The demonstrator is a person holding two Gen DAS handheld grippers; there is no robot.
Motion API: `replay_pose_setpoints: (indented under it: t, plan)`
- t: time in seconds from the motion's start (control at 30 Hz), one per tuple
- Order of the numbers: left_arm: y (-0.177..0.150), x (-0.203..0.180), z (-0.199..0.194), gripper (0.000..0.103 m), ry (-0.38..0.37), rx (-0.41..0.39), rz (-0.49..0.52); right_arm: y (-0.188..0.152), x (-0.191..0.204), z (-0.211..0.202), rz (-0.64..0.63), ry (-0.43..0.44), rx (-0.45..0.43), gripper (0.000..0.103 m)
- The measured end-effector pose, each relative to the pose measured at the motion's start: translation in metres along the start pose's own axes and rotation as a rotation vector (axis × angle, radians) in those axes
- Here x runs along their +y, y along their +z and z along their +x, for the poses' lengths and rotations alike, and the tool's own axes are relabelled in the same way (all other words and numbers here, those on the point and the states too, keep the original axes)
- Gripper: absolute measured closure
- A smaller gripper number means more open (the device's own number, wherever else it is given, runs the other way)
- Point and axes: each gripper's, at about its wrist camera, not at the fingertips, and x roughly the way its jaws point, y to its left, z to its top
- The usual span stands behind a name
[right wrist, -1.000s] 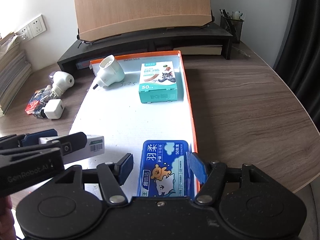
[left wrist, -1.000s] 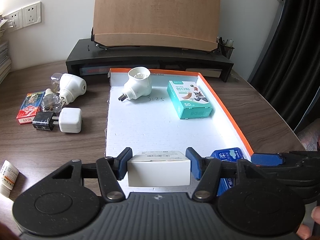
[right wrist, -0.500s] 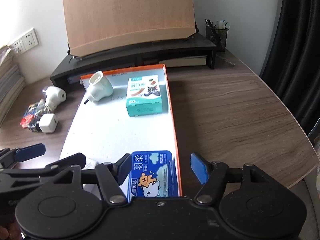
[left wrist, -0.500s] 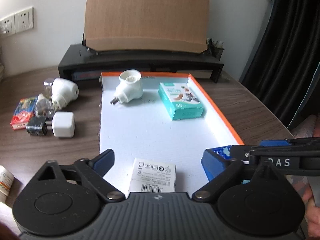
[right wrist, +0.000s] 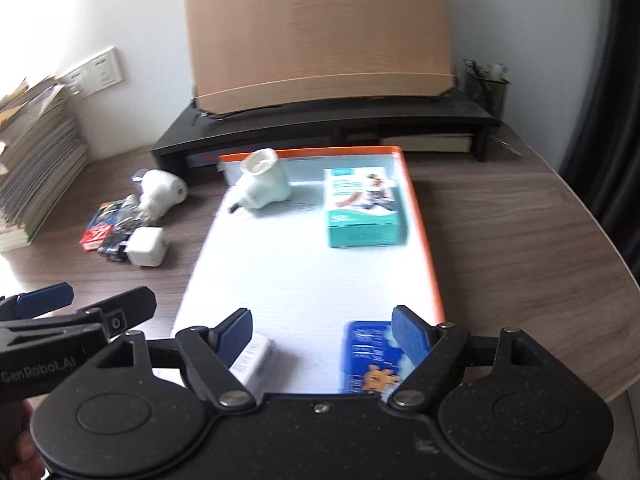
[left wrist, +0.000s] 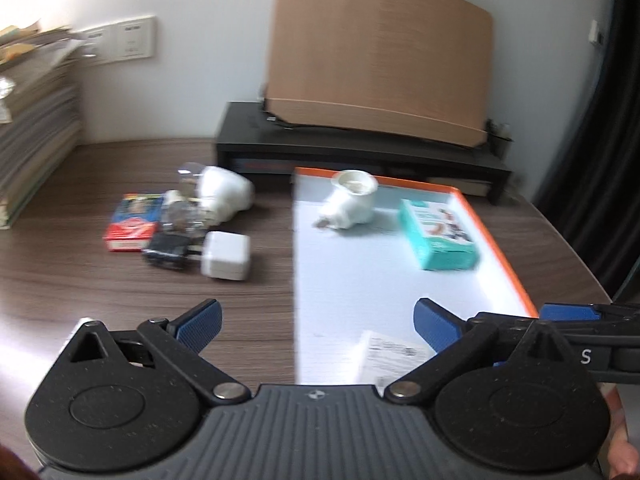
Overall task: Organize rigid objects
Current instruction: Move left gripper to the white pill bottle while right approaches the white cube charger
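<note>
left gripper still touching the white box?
Apart. In the left wrist view the left gripper, whose jaws have just been opening, stands wide, and the white box lies on the tray, clear of both pads.

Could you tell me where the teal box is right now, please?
In both wrist views the teal box lies inside the orange-rimmed tray, at its far right, beside the white plug-in device.

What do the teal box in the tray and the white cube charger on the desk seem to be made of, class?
Teal box: probably thin printed cardboard, with sharp folded edges and colour printing on top. White cube charger: likely smooth moulded plastic, with rounded corners and an even, faintly glossy surface. Blur hides finer texture.
</note>
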Motion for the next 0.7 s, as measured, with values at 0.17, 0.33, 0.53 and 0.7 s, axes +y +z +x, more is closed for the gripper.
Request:
replay_pose_setpoints:
  t: [0.17, 0.33, 0.53, 0.7]
  plan:
    - [0.002, 0.029, -0.009, 0.000, 0.057, -0.014, -0.036, 0.002, 0.026, 0.002, -0.041, 0.011, -0.042, 0.012]
    - [-0.001, 0.058, -0.020, 0.000, 0.107, -0.039, -0.066, -0.002, 0.056, 0.008, -0.146, 0.060, -0.086, 0.008]
    - [-0.007, 0.095, -0.022, 0.000, 0.163, 0.002, -0.122, -0.008, 0.091, 0.019, -0.234, 0.132, -0.041, 0.008]
    - [-0.010, 0.119, -0.023, 0.000, 0.196, 0.034, -0.167, -0.004, 0.106, 0.023, -0.209, 0.207, 0.035, 0.008]
